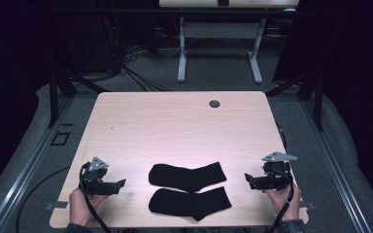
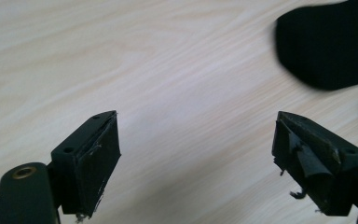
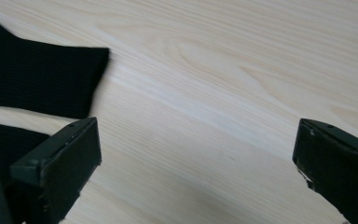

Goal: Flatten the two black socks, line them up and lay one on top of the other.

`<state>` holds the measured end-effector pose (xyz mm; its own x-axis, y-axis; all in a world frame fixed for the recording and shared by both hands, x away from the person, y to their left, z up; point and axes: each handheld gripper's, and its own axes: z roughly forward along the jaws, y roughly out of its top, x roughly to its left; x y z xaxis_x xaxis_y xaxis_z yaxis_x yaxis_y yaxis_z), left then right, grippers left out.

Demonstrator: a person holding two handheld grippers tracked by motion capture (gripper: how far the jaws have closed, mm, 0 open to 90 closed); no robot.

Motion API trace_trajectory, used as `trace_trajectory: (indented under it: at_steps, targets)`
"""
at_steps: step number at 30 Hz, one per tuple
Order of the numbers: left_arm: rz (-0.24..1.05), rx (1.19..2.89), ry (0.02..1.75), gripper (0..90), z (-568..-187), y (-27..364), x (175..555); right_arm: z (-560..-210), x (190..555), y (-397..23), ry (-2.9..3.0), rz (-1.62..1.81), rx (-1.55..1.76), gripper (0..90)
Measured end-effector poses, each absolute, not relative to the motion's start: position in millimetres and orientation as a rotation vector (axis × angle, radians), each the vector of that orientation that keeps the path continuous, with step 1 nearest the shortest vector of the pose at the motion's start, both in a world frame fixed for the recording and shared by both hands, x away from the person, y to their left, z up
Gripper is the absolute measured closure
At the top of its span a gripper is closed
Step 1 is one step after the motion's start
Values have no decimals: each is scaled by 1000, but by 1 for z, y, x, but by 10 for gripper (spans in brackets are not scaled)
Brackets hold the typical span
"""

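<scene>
Two flat black knit socks (image 1: pixel 189 176) (image 1: pixel 190 202) lie side by side on the pale wood-grain desk (image 1: pixel 175 126) — left gripper (image 1: pixel 119 185) and right gripper (image 1: pixel 249 178) both wide, empty; grey carpet beyond.

In the left gripper view the upper black sock (image 2: pixel 328 44) is blurred and cut off.

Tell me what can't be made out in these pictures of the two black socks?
- High view: the socks' knit; the far sock and near sock look flat black, too small.
- Left gripper view: the far sock is blurred and cut by the top and right edges.
- Right gripper view: both socks run off the left edge; the near one is partly behind the jaw.
</scene>
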<state>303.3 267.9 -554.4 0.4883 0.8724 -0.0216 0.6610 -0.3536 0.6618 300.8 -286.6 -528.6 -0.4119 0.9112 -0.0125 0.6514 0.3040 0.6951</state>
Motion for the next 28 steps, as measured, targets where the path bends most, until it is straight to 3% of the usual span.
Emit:
trace_trajectory:
  at_steps: [12,28]
  targets:
    - [519,2080,1360,1,-588,283,298,-569,296,-320,2112,767,1482,0]
    - [550,2025,1320,0,-593,287,300,-590,291,-326,2046,857,1510,0]
